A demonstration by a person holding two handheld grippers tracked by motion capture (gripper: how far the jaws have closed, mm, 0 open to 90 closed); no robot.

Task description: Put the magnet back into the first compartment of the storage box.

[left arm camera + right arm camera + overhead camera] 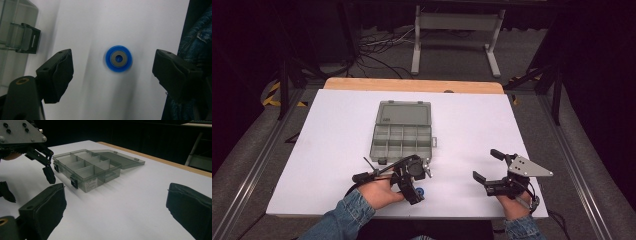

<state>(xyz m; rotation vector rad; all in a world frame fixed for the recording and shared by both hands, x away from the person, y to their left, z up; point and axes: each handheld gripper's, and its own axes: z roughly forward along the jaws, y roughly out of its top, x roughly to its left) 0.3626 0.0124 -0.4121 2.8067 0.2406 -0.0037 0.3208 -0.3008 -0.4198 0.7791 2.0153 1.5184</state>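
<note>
Blue ring [118, 58] with grey centre; smoky grey translucent box [402, 131], black latches; white counter [482, 130]; black claws

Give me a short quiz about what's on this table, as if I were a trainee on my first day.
1. True or false: the lid of the grey box is shut.
2. What lies on the table between the jaws of the left tool?
A. a blue ring with a grey centre
B. a red screw
C. a yellow cap
3. Fill in: the right tool is open and holds ____.

Key
1. False. The lid lies folded back flat and the compartments show.
2. A. The blue ring sits on the white table, and neither jaw touches it.
3. Nothing. Its jaws stand wide apart over bare table.
</note>
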